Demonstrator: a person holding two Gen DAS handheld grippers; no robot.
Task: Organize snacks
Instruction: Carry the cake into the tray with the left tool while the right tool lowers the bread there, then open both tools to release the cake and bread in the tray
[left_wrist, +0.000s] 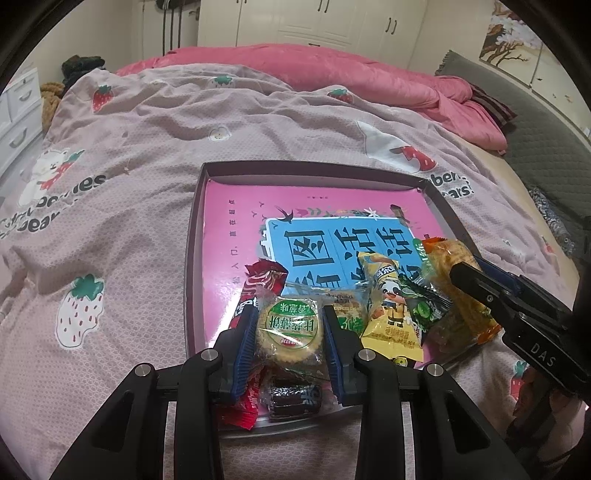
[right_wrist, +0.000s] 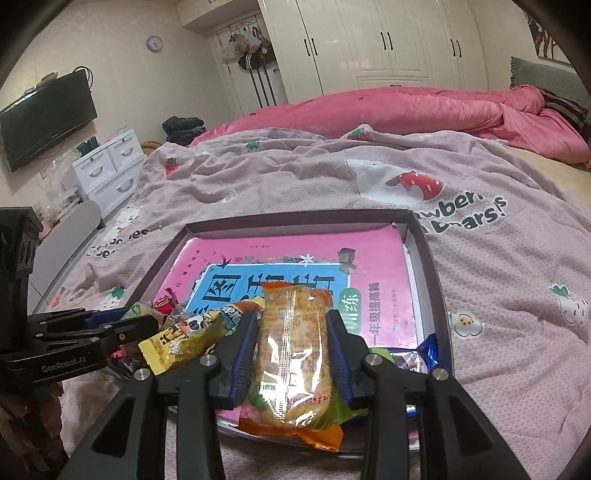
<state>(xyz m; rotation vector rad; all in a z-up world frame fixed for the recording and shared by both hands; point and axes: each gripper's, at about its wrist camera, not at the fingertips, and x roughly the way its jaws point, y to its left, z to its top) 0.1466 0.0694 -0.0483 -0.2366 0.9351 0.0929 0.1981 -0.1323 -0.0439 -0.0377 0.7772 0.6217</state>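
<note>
The sorting looks barely begun. A shallow tray (left_wrist: 195, 229) lies on the bed (left_wrist: 147, 129), lined with a pink booklet (left_wrist: 240, 206), and all the snacks sit bunched along its near edge while the far part stays bare.

In the left wrist view the heap includes a red packet (left_wrist: 264, 277), a yellow cow-print packet (left_wrist: 391, 314), a green packet (left_wrist: 424, 306) and a dark candy (left_wrist: 291, 400). The right wrist view also shows a blue wrapper (right_wrist: 428, 349) at the tray's near right corner. As a judgement, every piece has yet to be spread out or grouped.

The left gripper (left_wrist: 290, 325) has its 2 blue pads pressed against either side of a round biscuit pack (left_wrist: 290, 330) with a green label, pinching it just over the pile.

The right gripper (right_wrist: 291, 347) clamps a long orange-ended cracker pack (right_wrist: 291, 354) between its pads, the pack standing lengthwise along the fingers above the tray's near edge. Whether either pack has left the pile beneath cannot be told.
</note>
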